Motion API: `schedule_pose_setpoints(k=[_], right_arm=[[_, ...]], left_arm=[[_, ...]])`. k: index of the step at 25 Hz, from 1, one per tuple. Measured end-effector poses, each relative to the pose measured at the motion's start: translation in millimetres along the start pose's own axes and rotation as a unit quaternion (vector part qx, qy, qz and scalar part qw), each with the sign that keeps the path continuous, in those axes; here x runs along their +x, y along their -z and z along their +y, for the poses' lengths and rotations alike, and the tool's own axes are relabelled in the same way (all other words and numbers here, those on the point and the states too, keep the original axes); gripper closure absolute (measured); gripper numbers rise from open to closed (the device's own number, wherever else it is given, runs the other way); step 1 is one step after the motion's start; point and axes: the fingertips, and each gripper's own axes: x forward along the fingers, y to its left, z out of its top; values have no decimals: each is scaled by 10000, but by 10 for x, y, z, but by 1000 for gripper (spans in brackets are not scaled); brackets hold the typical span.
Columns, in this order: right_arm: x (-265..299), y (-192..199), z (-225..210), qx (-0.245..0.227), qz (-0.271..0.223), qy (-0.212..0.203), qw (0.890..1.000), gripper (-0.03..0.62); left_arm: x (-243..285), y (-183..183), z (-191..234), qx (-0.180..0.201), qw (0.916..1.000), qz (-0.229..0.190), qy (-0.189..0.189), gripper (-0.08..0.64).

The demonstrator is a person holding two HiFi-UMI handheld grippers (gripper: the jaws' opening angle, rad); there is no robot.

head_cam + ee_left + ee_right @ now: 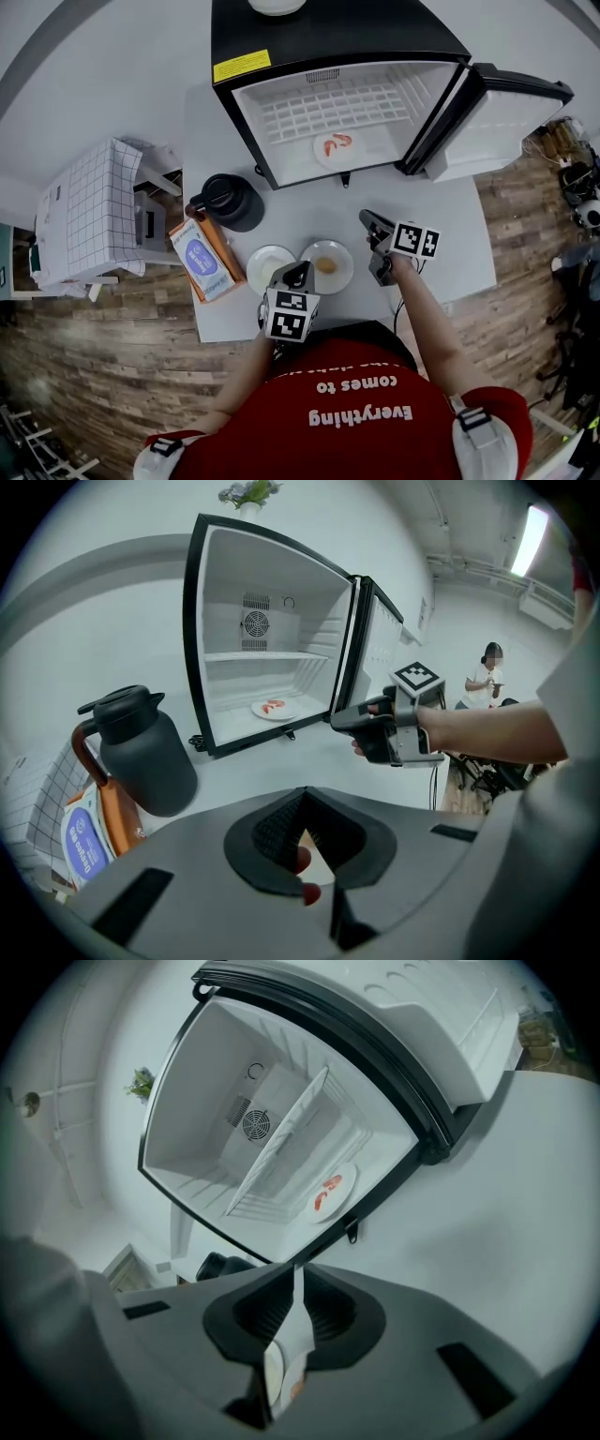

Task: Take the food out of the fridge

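Head view puts the plate of shrimp (336, 145) flat on the floor of the fridge (328, 28), near right, just inside the front lip and beside the open door (497, 112). The plate is round, so it has no long axis. The shrimp on it lie roughly left to right across the fridge.

The right claw (367, 219) hangs over the table (450, 234) in front of the fridge. It points toward the plate, closed to a thin slit and gripping nothing. The left claw (300, 271) sits between a white plate (262, 262) and a plate of brown food (326, 266). Its tips look together and I see nothing clamped.

Risks, as I judge them:
- If the right claw arrives closed, it could shove the plate deeper instead of taking its rim.
- Dragging the plate over the lip could tip it and spill the shrimp.
- The near table is crowded, so setting down could knock a plate or the jug (228, 201).
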Motion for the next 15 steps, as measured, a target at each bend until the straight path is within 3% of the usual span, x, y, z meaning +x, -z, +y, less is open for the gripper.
schedule_pose_setpoints(k=[2,4,6,11,15], right_arm=[[127,-176,-102,191,-67,91,9998,565],[263,-325,-229,498,-132,153,9986,503],[390,-435,-375,941,-234,189,9951,497],[665,-655,-689,2243,-654,145,9722,497],[885,-804,-770,2783,-838,50,9568,497]], left_arm=[[73,-52,34,-14,10000,10,13,554],[144,-102,58,-46,10000,48,43,554],[224,-135,83,-56,9999,92,76,554],[410,-246,132,-15,9997,193,153,554],[512,-333,165,-42,9996,202,207,554]])
